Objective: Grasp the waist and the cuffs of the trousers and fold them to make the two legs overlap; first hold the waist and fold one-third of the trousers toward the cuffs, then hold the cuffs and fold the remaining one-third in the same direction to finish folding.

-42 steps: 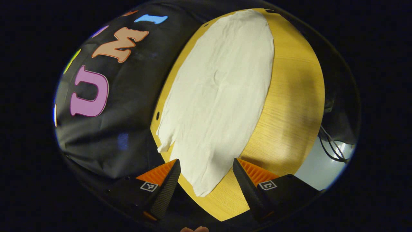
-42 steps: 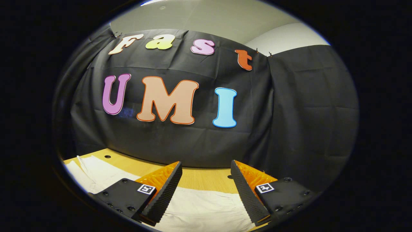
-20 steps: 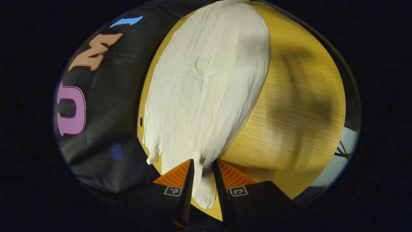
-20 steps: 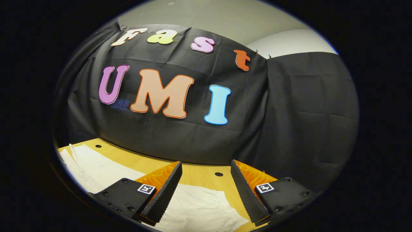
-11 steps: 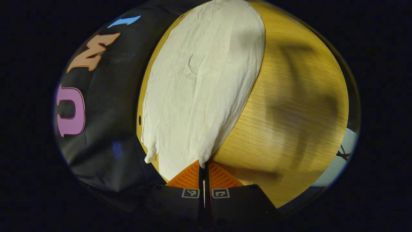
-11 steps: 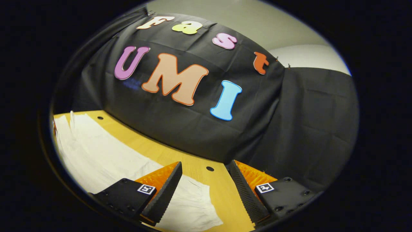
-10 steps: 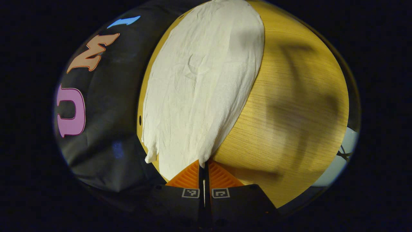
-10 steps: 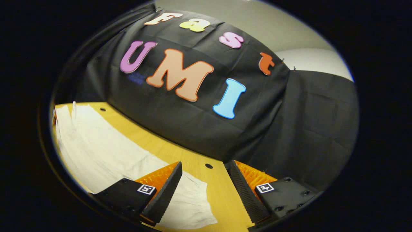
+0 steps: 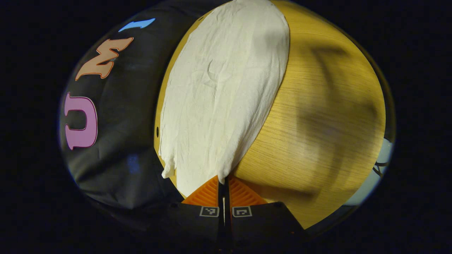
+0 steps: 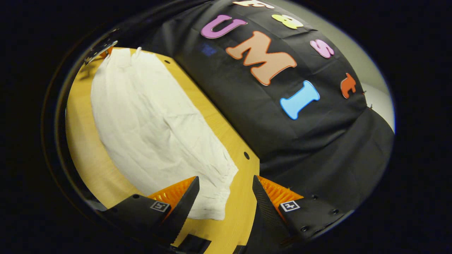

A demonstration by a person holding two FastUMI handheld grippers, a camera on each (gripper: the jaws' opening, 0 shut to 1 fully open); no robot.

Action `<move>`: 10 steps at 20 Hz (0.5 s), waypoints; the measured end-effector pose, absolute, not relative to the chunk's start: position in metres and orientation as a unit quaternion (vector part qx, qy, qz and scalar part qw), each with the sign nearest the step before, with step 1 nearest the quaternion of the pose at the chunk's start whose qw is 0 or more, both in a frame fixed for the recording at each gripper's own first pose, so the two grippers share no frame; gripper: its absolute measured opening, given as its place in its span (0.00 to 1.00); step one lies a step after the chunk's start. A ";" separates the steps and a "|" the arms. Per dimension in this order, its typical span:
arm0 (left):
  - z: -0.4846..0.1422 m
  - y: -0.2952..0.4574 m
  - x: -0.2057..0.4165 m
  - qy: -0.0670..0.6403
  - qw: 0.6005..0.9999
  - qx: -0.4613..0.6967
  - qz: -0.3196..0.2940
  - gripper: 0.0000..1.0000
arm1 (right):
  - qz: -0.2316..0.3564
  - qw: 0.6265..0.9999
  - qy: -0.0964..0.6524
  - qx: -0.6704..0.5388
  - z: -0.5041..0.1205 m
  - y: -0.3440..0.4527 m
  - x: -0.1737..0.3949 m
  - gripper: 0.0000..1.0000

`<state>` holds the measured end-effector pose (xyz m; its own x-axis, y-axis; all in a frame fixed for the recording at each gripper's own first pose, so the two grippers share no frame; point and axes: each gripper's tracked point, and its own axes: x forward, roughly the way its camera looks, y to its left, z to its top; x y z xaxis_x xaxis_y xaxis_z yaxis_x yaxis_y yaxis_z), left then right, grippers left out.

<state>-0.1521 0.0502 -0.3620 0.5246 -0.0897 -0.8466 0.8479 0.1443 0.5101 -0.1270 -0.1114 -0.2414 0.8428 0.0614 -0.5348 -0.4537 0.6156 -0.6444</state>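
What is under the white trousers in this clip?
The trousers lie spread on a wooden table, bare beside them. The left tongs pinch one end; the right tongs hang open over the other. Anything beneath the cloth is covered.

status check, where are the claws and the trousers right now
Left claw shut on trousers edge. Right claw open over the other end. Trousers flat on table.

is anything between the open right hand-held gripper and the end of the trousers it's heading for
Nothing visible. The right hand-held gripper hangs open over the near end of the trousers, with only bare table between its fingers.
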 end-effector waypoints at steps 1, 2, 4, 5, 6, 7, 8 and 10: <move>-0.362 0.050 -0.152 0.341 0.676 0.554 -0.346 0.00 | 0.163 0.856 0.247 -0.423 -0.251 -0.110 -0.134 0.97; -0.362 0.050 -0.152 0.341 0.677 0.554 -0.343 0.00 | 0.176 0.846 0.257 -0.434 -0.263 -0.112 -0.140 1.00; -0.362 0.050 -0.152 0.337 0.675 0.562 -0.340 0.00 | 0.201 0.825 0.275 -0.451 -0.283 -0.111 -0.155 0.97; -0.363 0.050 -0.151 0.335 0.673 0.566 -0.339 0.00 | 0.214 0.815 0.283 -0.459 -0.292 -0.111 -0.163 0.97; -0.362 0.050 -0.152 0.333 0.673 0.567 -0.338 0.00 | 0.226 0.805 0.288 -0.467 -0.299 -0.112 -0.170 0.98; -0.363 0.049 -0.152 0.335 0.674 0.566 -0.336 0.00 | 0.236 0.797 0.291 -0.474 -0.304 -0.112 -0.174 0.98; -0.363 0.050 -0.152 0.338 0.677 0.562 -0.335 0.00 | 0.245 0.788 0.294 -0.482 -0.311 -0.112 -0.177 0.97; -0.363 0.050 -0.152 0.345 0.681 0.555 -0.332 0.00 | 0.261 0.771 0.301 -0.497 -0.323 -0.118 -0.181 0.98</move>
<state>-0.1518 0.0502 -0.3630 0.5419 -0.0696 -0.8375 0.8343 0.1643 0.5262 -0.1810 -0.1177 -0.3227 0.6828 0.1031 -0.7233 -0.7013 0.3701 -0.6092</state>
